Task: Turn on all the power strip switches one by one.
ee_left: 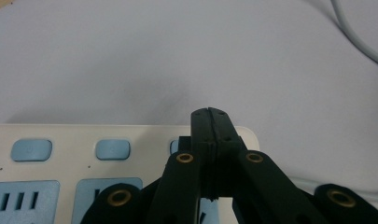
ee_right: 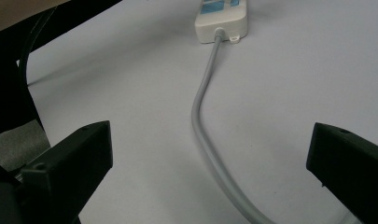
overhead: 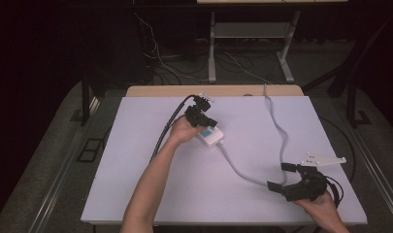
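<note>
Room: dim, dark at both sides, with a grey floor (overhead: 48, 145) around and beyond the work area; metal frame legs (overhead: 212, 48) of a further bench stand at the back, loose cables (overhead: 174, 68) lying on the floor among them. Worktop (overhead: 184, 189): a rectangular pale lilac-white sheet, matt and plain, with a strip of tan wooden edge (overhead: 150, 91) showing along its far side. Person: two bare forearms enter from the near edge, the left one reaching well across to the middle of the worktop, the right one staying at the near right corner. Grey cable (overhead: 242, 174): runs from the far edge down the right half of the worktop, bends near the right hand and curves back to the near end of the power strip; in the right gripper view it passes between the jaws, lying flat on the surface and untouched. Power strip (overhead: 209, 135): white body with light blue sockets and switch buttons, lying slightly left of centre toward the far side, set at a slant. Left gripper (overhead: 207, 121): black, held over the strip's far end, jaws pressed together with nothing between them, their tips above the row of blue buttons (ee_left: 113, 149) near the strip's edge. Right gripper (overhead: 284, 175): black, with a white three-cornered plate (overhead: 325, 159) on top, held low near the right corner, jaws standing wide apart and empty.
</note>
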`<state>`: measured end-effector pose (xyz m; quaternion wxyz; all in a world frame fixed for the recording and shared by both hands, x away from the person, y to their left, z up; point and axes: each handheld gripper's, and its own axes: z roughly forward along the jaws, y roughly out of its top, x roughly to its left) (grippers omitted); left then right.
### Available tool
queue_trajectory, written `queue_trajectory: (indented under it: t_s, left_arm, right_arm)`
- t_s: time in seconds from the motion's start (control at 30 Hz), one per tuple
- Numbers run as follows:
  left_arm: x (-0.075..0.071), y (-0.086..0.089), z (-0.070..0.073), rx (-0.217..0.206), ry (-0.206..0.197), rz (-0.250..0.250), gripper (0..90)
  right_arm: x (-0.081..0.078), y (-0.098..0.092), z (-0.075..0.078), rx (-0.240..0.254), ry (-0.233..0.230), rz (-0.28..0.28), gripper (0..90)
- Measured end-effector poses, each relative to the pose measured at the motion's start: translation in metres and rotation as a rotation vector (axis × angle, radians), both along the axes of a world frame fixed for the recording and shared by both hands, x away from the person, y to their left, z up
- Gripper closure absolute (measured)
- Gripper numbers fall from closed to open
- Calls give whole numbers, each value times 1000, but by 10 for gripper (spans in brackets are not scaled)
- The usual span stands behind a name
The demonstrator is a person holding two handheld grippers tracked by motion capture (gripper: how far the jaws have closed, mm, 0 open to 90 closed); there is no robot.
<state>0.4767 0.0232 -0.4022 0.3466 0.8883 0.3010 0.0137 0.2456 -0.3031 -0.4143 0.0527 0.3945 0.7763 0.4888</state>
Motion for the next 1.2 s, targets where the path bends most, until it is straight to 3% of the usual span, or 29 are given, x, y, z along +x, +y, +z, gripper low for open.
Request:
queue_trajectory:
  t_s: [0.67,0.83,1.0,1.2]
  left_arm:
    - [5,2,-10,20,10,16,899]
    - [7,5,-12,-6,33,18,900]
    - [5,0,-11,34,13,13,900]
    - [6,1,-12,23,23,28,900]
  right_arm:
    - [0,-2,1,-1,-7,-1,3]
    - [-1,-3,2,0,-8,-3,3]
    - [0,-2,2,-3,-8,-3,3]
    - [-2,-2,3,-2,-12,-6,3]
